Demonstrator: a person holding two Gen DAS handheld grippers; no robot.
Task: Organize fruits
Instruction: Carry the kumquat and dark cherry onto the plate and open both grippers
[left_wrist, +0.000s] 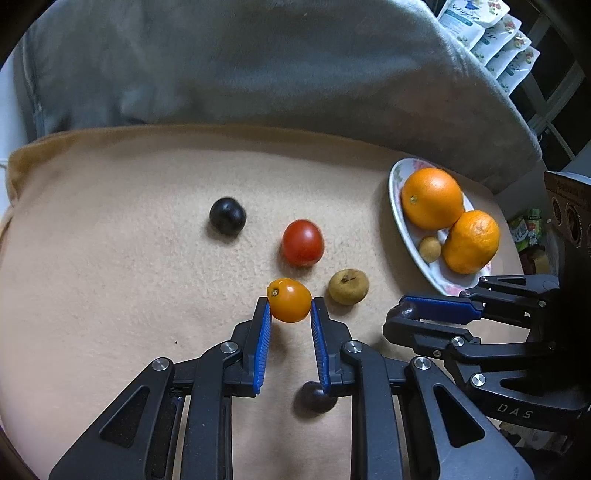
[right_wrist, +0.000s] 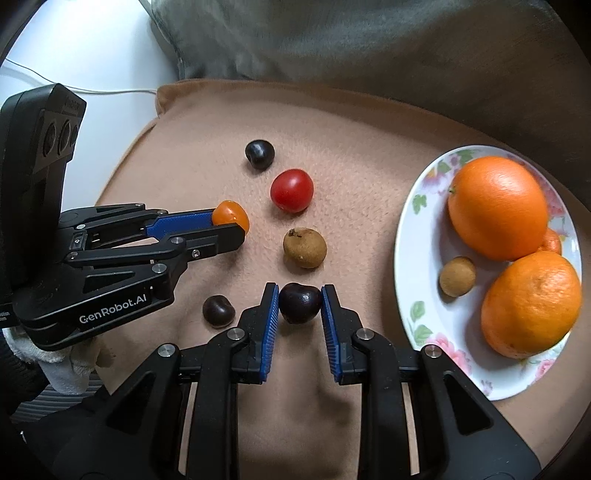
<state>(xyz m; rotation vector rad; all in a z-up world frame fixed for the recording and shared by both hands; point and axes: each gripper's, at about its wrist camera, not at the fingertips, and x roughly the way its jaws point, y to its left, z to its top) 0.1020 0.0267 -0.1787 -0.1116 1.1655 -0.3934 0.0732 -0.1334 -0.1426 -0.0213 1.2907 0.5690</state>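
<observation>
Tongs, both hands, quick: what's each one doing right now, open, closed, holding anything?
Left tongs: closed on the small orange tomato.
Right tongs: closed on a dark cherry.

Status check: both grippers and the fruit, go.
Left gripper shut on small orange tomato. Right gripper shut on dark cherry. Floral plate holds two oranges, one brown longan. Four small fruits loose on the tan blanket, path clear.

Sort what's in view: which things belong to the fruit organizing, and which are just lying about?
Job:
orange tomato, in left gripper
dark cherry, in right gripper
red tomato
brown longan
flowered plate

Lying about:
grey pillow
snack packets
</observation>
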